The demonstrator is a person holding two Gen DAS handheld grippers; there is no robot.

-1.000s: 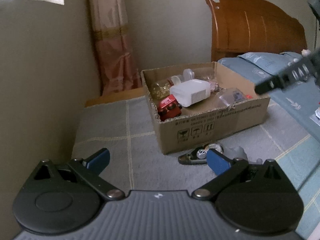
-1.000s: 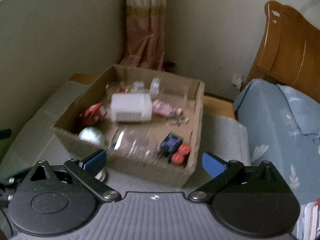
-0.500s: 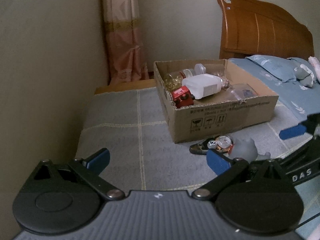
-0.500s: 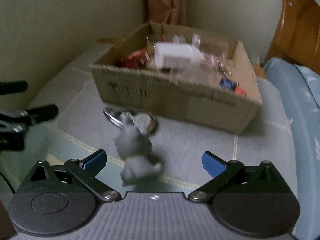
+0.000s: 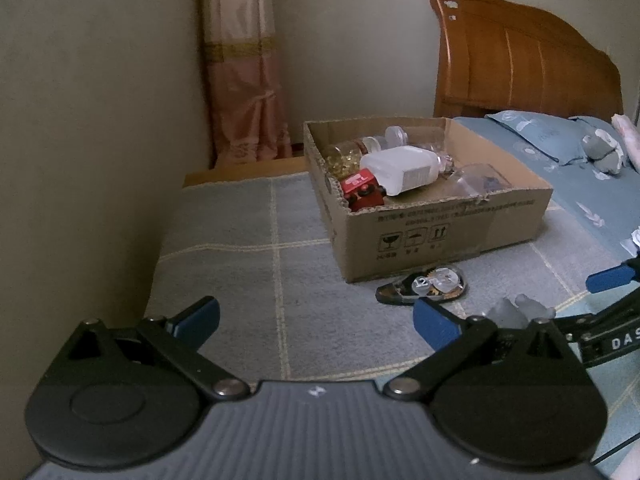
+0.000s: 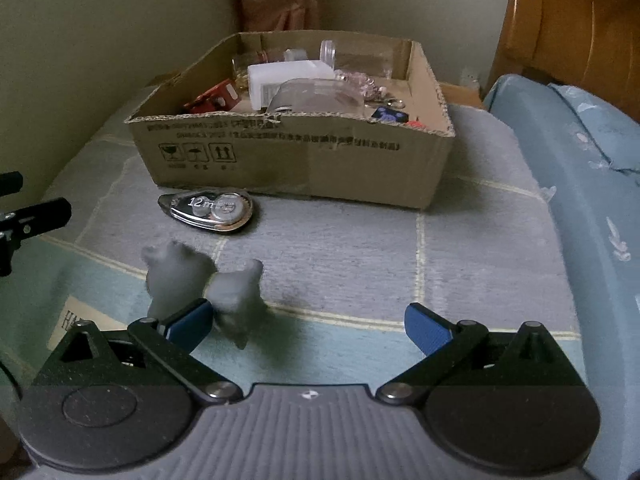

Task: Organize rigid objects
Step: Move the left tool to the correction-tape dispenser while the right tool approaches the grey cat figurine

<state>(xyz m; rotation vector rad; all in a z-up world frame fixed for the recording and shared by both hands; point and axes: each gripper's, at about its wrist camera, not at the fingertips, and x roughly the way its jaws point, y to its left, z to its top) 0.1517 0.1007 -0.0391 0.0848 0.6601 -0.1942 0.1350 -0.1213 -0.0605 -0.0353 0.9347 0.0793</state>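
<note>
Brown cardboard box (image 6: 360, 168); grey figurine (image 6: 208, 284); grey checked blanket (image 6: 460, 264).

Each handheld gripper (image 5: 316, 320) (image 6: 308, 322) had blue ribbed fingertip pads (image 6: 426, 330), black linkage arms with silver screws, and a grey ridged body.

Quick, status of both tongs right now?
Left tongs: open, holding nothing.
Right tongs: open, empty; the grey figurine sits just ahead of its left finger.
</note>
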